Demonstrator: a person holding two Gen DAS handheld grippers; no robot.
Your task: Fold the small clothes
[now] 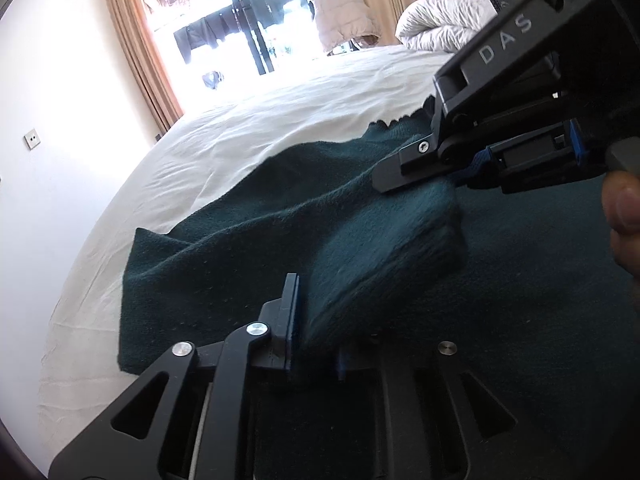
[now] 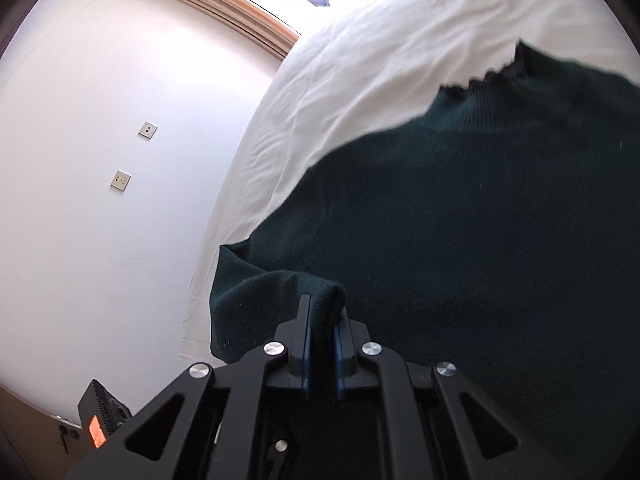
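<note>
Lying across the white bed (image 1: 280,120), the dark green sweater (image 1: 248,240) fills the lower right of both views, its scalloped edge (image 2: 492,74) toward the upper right of the right wrist view. At the bottom centre of that view, the right gripper (image 2: 322,340) is clamped on a bunched fold of the sweater, the knit pinched between its blue pads (image 2: 307,344) and rising just above them. In the left wrist view, the left gripper (image 1: 316,336) at the bottom centre has a raised fold of sweater between its jaws; the left pad (image 1: 291,320) shows clearly, the other is blurred behind cloth, and the fold appears gripped. The right gripper (image 1: 404,176) also shows there at the right edge, fingers closed on the sweater, with a person's fingertips (image 1: 624,208) beside it. A curtain (image 1: 136,40) and bright window (image 1: 248,12) sit at the top, a duvet (image 1: 440,20) at the upper right.
</note>
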